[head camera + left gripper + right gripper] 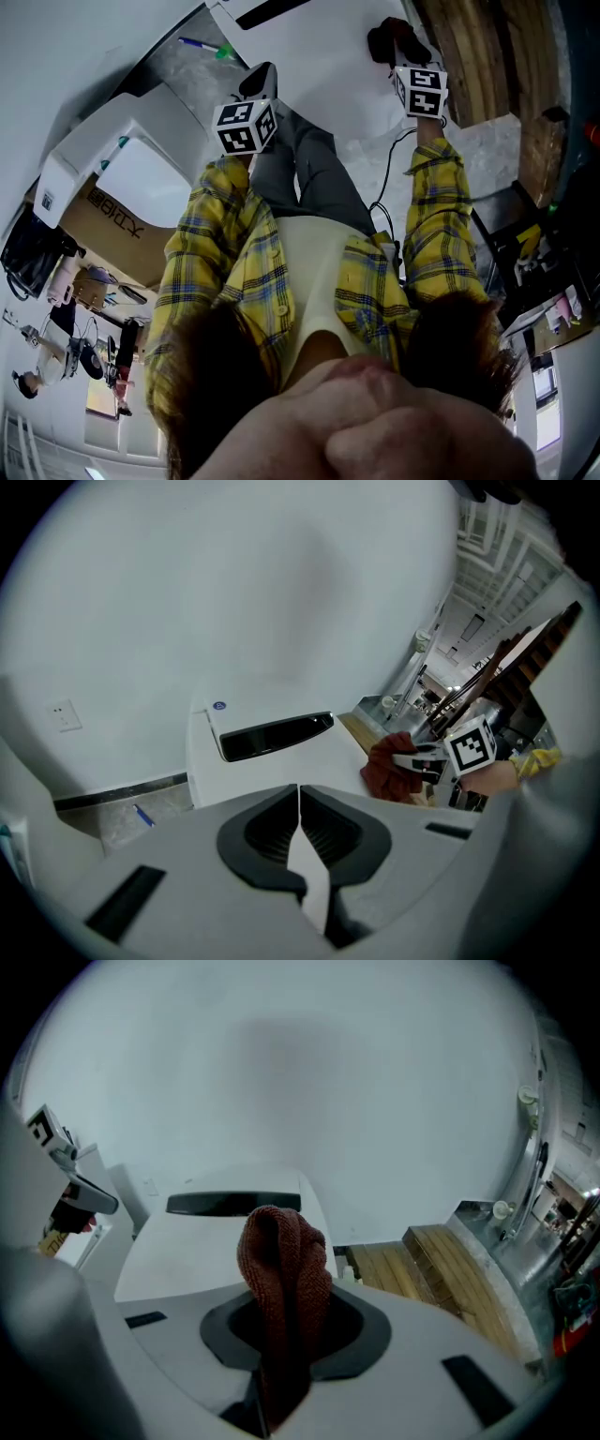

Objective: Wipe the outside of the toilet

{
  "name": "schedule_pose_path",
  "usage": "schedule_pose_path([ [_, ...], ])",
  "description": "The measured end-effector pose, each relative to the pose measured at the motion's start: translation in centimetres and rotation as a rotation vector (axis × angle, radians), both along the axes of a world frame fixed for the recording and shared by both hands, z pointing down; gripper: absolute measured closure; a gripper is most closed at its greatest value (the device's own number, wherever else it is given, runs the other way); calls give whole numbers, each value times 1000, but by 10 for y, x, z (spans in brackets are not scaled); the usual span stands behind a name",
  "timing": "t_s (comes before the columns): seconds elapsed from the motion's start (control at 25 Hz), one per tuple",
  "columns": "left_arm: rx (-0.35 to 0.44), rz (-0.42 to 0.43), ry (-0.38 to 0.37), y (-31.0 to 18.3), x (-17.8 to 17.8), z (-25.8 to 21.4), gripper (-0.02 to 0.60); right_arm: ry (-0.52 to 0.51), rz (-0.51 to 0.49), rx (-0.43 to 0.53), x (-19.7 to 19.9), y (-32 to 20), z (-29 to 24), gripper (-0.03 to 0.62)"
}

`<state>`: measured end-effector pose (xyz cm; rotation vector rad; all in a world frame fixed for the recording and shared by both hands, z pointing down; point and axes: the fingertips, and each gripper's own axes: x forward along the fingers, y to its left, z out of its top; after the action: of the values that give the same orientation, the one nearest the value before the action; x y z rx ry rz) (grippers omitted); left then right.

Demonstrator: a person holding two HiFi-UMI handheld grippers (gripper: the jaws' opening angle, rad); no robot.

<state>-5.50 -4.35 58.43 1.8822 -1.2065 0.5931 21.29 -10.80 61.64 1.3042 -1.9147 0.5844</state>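
Note:
The white toilet [272,761] stands against a white wall, with a black panel [277,735] across the back of its top. My left gripper [299,794] is shut with nothing between its jaws and hangs above the toilet's front left. My right gripper [281,1302] is shut on a dark red cloth [283,1269], whose bunched top sticks up past the jaws, over the toilet lid [206,1246]. In the head view both grippers reach toward the toilet [309,37], with the left gripper [261,75] and the right gripper [396,39] side by side, the cloth [386,37] dark at the right one.
Wooden planks [450,1269] lie right of the toilet. A blue pen [142,816] rests on the grey floor at its left. A cardboard box [112,220] and a white appliance [103,150] stand at the left. A black cable [386,178] runs across the floor.

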Motion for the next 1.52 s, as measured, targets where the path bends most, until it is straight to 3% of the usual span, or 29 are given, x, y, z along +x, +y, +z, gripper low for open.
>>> schedule_pose_path([
  [0.28, 15, -6, 22, 9, -1, -5, 568, -114, -32, 99, -37, 24, -61, 508],
  [0.52, 27, -32, 25, 21, -14, -12, 569, -220, -103, 110, -90, 60, -91, 508],
  [0.92, 41, -65, 22, 51, -39, -18, 569, -275, -230, 70, -172, 105, -76, 508],
  [1.52, 49, -86, 17, 87, -54, -18, 569, -295, -302, 25, -220, 137, -52, 508],
])
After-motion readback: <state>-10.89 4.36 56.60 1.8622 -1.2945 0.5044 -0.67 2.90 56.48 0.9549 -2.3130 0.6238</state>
